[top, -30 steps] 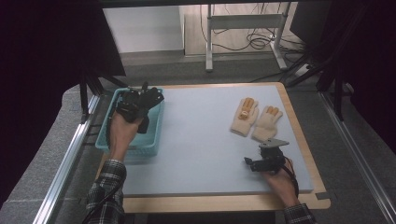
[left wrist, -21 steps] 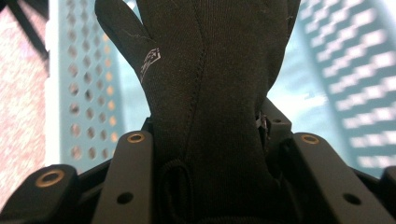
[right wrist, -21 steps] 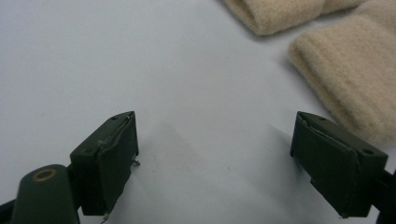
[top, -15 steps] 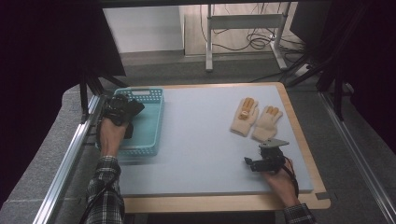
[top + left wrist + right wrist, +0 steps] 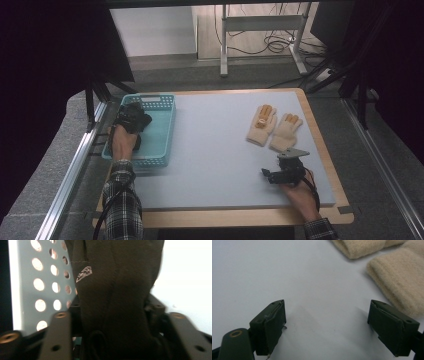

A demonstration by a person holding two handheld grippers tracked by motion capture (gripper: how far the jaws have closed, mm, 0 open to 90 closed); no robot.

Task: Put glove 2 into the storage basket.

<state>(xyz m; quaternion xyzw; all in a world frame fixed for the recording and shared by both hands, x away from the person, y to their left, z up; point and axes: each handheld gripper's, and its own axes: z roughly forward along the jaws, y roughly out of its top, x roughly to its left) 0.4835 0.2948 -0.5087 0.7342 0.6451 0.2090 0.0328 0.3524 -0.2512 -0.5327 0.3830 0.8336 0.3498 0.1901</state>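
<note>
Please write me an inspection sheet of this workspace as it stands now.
Surface: grey mat on a wooden table, bare in the middle.
Job's things: dark glove between the left gripper's jaws, over the teal basket at the table's left; two beige gloves lie side by side at the right.
Clutter: nothing seen.
Grippers: left gripper is down in the basket, and its jaws have just been opening around the dark glove. Right gripper is open, resting low over the mat just short of the beige gloves' cuffs.
Cables: one trails from the right gripper along the hand; more lie on the floor behind.
Surroundings: metal table frame behind, dark curtains at both sides.
</note>
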